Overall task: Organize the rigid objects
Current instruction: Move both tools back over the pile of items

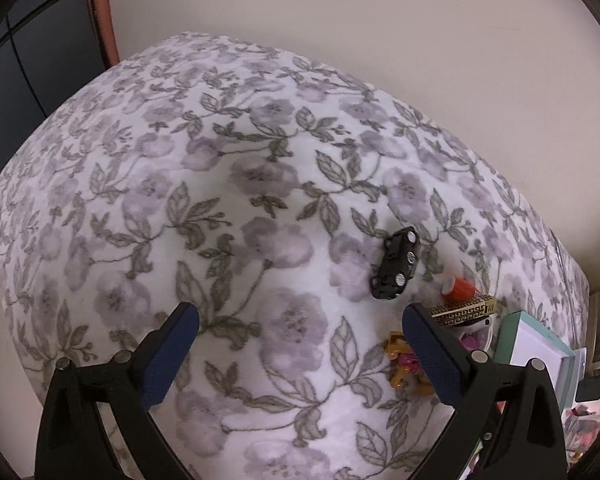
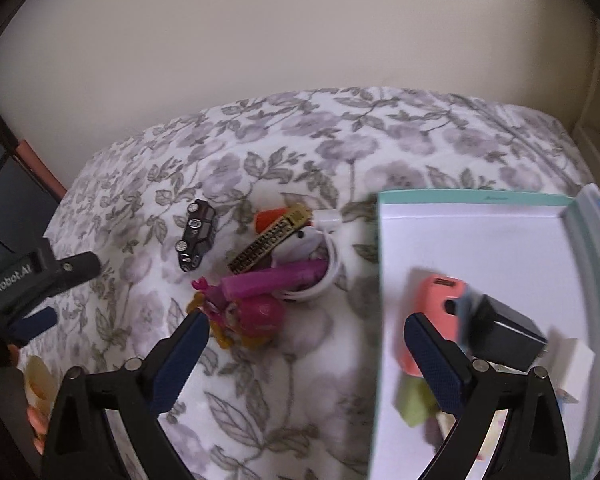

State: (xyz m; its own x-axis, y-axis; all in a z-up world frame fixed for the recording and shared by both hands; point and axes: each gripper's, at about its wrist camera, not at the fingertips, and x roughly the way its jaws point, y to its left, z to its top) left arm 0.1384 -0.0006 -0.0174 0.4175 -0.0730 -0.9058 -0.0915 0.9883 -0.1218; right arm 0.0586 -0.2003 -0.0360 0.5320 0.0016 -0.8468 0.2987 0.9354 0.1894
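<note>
Floral purple-and-grey bedspread (image 2: 284, 364) carries the work. Both sets of tongs, left tongs (image 1: 300, 354) and right tongs (image 2: 306, 354), stand spread and empty, so the step in hand appears to be selection of the next item. Nearest the right tongs lies the pink plastic doll toy (image 2: 256, 312); beyond it, the black toy car (image 2: 196, 234), on its side. Next move, likely: pinch one, carry it into the mint-rimmed white cardboard box (image 2: 476, 200) at right.

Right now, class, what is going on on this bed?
A person is sorting small objects with two handheld grippers. Both the left gripper and the right gripper are open and empty. A toy car, a pink toy and a gold-patterned box still lie on the blanket; the tray already holds a few items.
</note>
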